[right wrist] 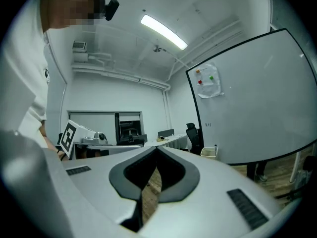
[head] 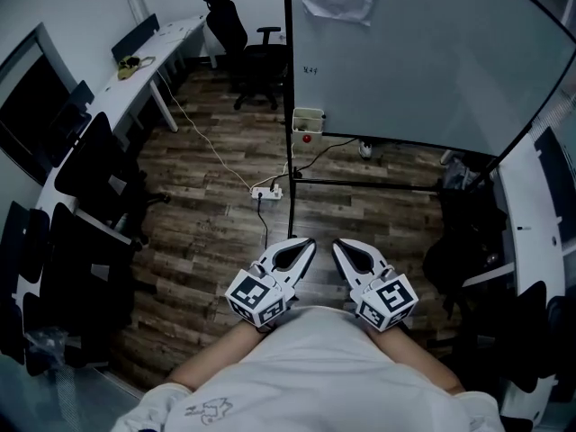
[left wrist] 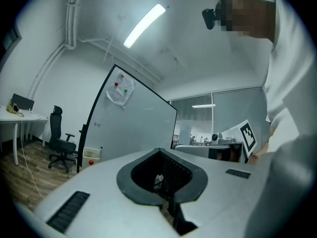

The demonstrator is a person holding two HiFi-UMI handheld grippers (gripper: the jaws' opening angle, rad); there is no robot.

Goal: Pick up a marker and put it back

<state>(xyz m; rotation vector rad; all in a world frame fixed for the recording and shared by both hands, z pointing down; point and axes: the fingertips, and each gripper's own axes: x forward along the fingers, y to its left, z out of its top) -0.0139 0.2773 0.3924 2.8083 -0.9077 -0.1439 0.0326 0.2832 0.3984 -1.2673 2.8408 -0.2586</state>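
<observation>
Both tongs are held low against the person's white shirt [head: 324, 358], side by side and just apart, their tips pointing toward the whiteboard [head: 423, 52]. The left tongs [head: 306, 244] are pressed together: in the left gripper view the tips [left wrist: 159, 150] meet, and the dark hollow behind them holds nothing. The right tongs [head: 340, 246] are likewise pressed together, tips [right wrist: 156, 148] touching, with only a narrow slit below through which the wood floor [head: 216, 241] shows; nothing is pinched there either. Well apart from both, a small pale box [head: 308, 118] hangs at the whiteboard's lower left corner. A thin dark stick [left wrist: 101, 149] stands at the box's edge, too small to tell whether it is the marker.
</observation>
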